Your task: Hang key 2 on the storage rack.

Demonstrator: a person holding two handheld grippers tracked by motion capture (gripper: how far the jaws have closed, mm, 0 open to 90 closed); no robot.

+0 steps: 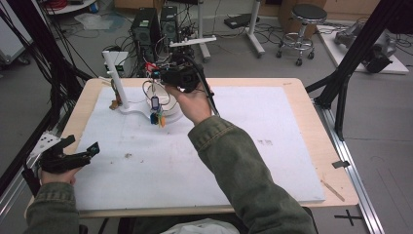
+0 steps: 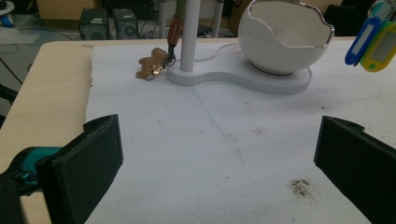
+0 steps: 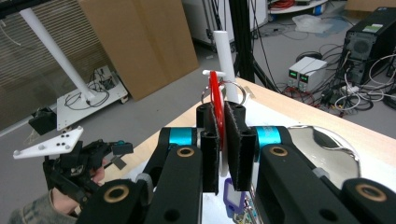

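Note:
A white stand (image 1: 127, 108) has an upright post (image 1: 113, 78) and a white bowl (image 2: 285, 37) on its base. A brown gingerbread keychain (image 2: 152, 65) hangs at the post's foot. My right gripper (image 3: 221, 109) is held above the bowl, shut on a red key tag (image 3: 215, 95) with a metal ring (image 3: 236, 88). From it dangle a blue tag (image 2: 362, 42) and a yellow tag (image 2: 383, 49). In the high view the right gripper (image 1: 157, 74) is over the stand. My left gripper (image 1: 83, 148) rests open near the table's left edge, with nothing between its pads (image 2: 88, 163).
A white foam sheet (image 1: 234, 146) covers most of the wooden table (image 1: 321, 146). Computer towers (image 1: 146, 29), cables and a stool (image 1: 304, 24) stand on the floor beyond the far edge. Black frame bars (image 1: 350, 53) rise at the right.

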